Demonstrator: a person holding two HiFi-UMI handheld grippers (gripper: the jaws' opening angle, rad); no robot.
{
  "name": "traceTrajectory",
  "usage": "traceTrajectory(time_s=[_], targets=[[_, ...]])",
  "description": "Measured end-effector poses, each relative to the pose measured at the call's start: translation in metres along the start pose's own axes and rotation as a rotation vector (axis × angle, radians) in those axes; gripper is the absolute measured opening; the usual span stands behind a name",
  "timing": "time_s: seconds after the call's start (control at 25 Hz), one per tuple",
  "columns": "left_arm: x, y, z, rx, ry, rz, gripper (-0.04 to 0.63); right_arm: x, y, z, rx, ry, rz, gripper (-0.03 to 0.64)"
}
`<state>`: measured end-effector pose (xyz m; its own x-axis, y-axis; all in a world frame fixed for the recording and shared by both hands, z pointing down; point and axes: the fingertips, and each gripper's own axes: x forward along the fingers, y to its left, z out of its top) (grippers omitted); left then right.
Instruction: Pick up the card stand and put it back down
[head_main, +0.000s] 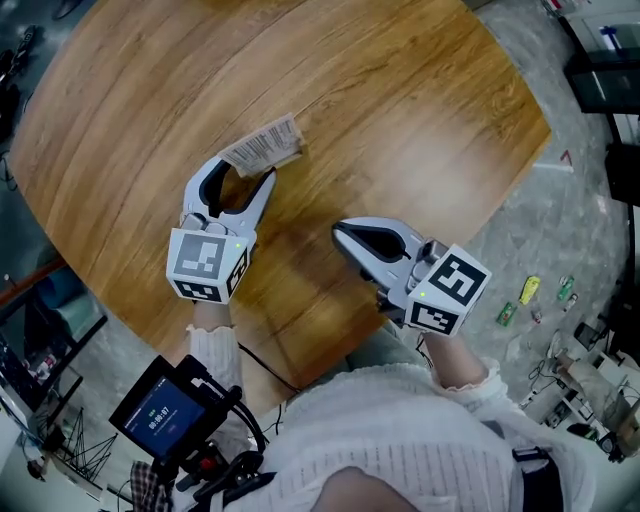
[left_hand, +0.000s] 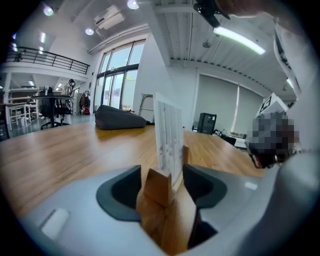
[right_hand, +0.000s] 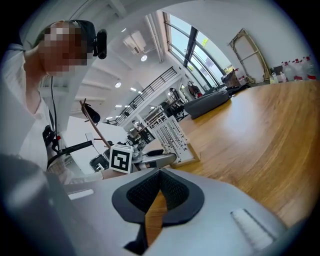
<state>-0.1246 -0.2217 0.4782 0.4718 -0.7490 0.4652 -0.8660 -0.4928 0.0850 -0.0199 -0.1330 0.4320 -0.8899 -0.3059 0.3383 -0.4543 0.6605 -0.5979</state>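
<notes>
The card stand sits upright on the worktop, right between the fingers of the left gripper. Its wooden base lies just ahead of the pads and its white printed card rises above them. Those fingers are released. They stand spread on either side of the base, close to it but with no sign of pressing on the wood. The right gripper is well apart from the stand, off to the side of the left one. Its fingers are clenched together with nothing between them, so it seems to have no part in this step. With the stand on the wood and the grip slack, this looks like either end of the task: the moment before closing to lift, or the put-down completed. These views alone do not settle which. If the stand is already back down, the next move calls for a straight pull rearward along the line of the fingers. Both pads must stay clear of the base, since a light stand with a tall card would likely tip or skid if clipped.
</notes>
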Motion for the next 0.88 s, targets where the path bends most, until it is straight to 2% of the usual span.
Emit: traceTrajectory(time_s=[0.16, 0.48, 0.68, 0.88], targets=[[0.021, -0.003, -0.013, 0.08, 0.06, 0.004, 0.256, 0.006, -0.021, -0.005, 0.02, 0.008, -0.008, -0.006], [0.03, -0.008, -0.014, 0.181, 0.095, 0.014, 0.273, 0.008, -0.022, -0.009, 0.043, 0.017, 0.0, -0.006], [0.035, -0.008, -0.012, 0.293, 0.135, 0.028, 0.273, 0.008, -0.022, -0.012, 0.053, 0.024, -0.002, -0.006], [0.041, -0.009, -0.015, 0.334, 0.194, -0.035, 0.275, 0.003, -0.019, -0.012, 0.054, 0.023, -0.003, -0.006]])
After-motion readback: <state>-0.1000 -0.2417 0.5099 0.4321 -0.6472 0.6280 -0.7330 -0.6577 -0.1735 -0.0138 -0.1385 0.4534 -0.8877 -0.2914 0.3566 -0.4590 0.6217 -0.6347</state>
